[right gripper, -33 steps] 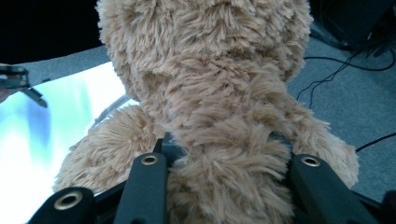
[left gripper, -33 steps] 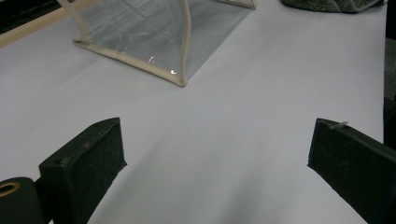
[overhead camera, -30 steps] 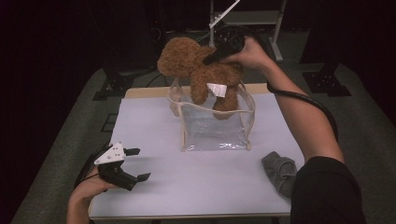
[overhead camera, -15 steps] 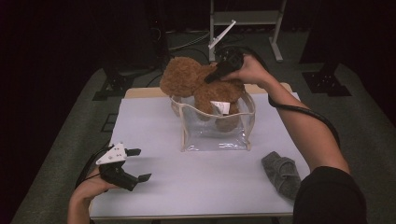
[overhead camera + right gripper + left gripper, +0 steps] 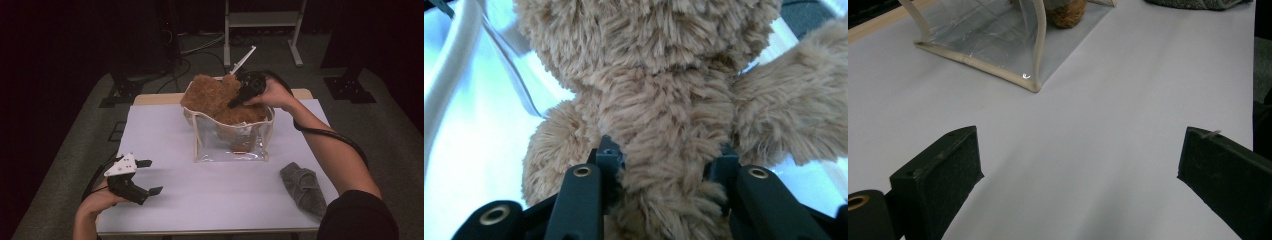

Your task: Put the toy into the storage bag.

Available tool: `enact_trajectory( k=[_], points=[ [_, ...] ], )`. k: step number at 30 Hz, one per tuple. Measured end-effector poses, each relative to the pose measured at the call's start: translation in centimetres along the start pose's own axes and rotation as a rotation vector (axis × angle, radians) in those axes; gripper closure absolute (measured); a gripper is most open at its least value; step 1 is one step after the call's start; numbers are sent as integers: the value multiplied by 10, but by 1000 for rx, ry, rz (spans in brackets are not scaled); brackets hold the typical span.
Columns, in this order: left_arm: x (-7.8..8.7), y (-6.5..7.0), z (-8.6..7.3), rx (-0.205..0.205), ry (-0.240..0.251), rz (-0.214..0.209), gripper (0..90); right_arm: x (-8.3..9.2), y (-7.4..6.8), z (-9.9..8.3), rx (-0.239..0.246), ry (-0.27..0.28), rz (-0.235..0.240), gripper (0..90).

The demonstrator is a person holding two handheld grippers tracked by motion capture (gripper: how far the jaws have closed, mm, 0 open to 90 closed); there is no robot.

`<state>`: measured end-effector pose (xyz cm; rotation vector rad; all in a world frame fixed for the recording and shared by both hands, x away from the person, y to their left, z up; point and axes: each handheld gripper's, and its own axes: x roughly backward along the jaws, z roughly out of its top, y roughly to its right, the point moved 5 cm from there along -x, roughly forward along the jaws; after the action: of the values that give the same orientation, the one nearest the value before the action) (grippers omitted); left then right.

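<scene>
A brown plush teddy bear [image 5: 215, 100] sits half inside a clear plastic bag with cream trim [image 5: 231, 142] at the middle of the white table. One leg reaches the bag's bottom while the head and upper body stick out above the rim. My right gripper [image 5: 236, 101] is shut on the bear's body [image 5: 664, 140], with fur bulging between its jaws. At the table's front left my left gripper [image 5: 149, 176] rests open on the surface, nothing between its black pads [image 5: 945, 170]. The bag's near corner [image 5: 1030, 82] lies ahead of it.
A crumpled grey cloth [image 5: 304, 186] lies on the table [image 5: 210, 195] at the front right, and its edge [image 5: 1198, 3] shows in the left gripper view. A metal stand [image 5: 260, 22] and cables are on the dark floor beyond the table.
My right gripper has come down with the bear, whose legs have sunk from above the rim into the bag. The left gripper has stayed put.
</scene>
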<state>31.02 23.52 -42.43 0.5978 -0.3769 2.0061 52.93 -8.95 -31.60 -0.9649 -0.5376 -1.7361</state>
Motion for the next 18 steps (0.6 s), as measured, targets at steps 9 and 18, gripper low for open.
enact_trajectory(
  k=[9, 18],
  points=[
    [1, 1, 1, -5, 2, 2, 31, 4, -9, -3, 10, -30, 29, 600],
    [1, 0, 0, -2, 2, 4, 31, 4, -7, -1, 13, 5, 15, 466]
  ],
)
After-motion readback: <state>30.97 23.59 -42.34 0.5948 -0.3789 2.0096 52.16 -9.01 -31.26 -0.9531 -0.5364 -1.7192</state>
